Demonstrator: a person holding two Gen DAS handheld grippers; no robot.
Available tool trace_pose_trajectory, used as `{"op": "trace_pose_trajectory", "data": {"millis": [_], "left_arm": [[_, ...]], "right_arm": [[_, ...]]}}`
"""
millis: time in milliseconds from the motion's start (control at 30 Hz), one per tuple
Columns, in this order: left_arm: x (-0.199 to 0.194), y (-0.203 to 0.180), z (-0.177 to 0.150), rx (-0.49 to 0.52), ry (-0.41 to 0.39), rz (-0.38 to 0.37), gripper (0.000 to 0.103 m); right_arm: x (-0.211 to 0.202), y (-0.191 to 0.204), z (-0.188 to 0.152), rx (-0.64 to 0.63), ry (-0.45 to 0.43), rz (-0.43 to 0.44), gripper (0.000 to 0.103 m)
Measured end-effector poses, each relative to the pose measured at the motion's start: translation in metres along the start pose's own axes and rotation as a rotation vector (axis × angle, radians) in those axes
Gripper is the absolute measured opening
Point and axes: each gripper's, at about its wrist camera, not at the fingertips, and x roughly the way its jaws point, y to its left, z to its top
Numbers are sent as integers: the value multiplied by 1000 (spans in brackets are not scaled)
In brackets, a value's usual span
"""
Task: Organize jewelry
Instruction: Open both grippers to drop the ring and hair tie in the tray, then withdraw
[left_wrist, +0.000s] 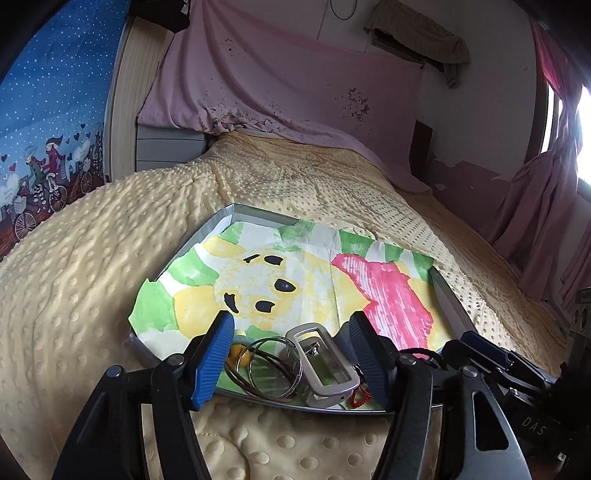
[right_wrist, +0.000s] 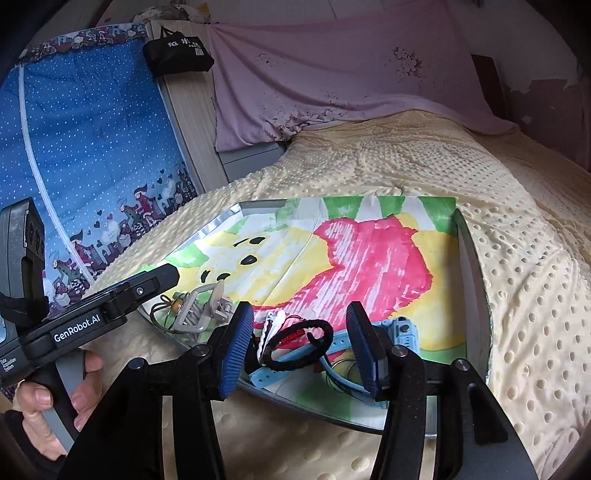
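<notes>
A metal tray (left_wrist: 452, 302) lined with a painted paper sits on the bed. At its near edge lie silver bangles (left_wrist: 266, 367), a grey rectangular clip (left_wrist: 325, 362), a yellow bead (left_wrist: 234, 350) and a red beaded piece (left_wrist: 360, 397). My left gripper (left_wrist: 291, 354) is open just above the bangles and clip. In the right wrist view my right gripper (right_wrist: 301, 349) is open over a black hair tie (right_wrist: 295, 347), a white clip (right_wrist: 269, 330), a red piece (right_wrist: 291, 338) and a light blue watch (right_wrist: 400, 334). The grey clip (right_wrist: 201, 308) lies to the left.
A cream dotted blanket (left_wrist: 110, 258) covers the bed. A pink sheet (left_wrist: 277, 74) hangs over the headboard. A blue patterned curtain (right_wrist: 92, 147) stands at the left. A hand (right_wrist: 44, 398) holds the left gripper's handle. Pink window curtains (left_wrist: 546, 192) hang at the right.
</notes>
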Motion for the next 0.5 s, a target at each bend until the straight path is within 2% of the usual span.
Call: {"op": "trace_pose_trajectory", "data": {"millis": [100, 167, 233, 333, 500], "left_arm": [[-9, -1, -2, 3, -20, 18, 80], [-18, -3, -3, 10, -37, 19, 83], [-28, -4, -4, 13, -51, 27, 94], [-46, -6, -5, 10, -83, 20, 99], [-84, -11, -9, 9, -118, 12, 100]], "right_arm": [[-11, -3, 0, 16, -33, -15, 61], [-20, -4, 0, 28, -55, -24, 66], [-32, -5, 0, 40, -81, -32, 71], [-53, -3, -1, 42, -114, -30, 79], [-98, 9, -5, 13, -172, -30, 84]]}}
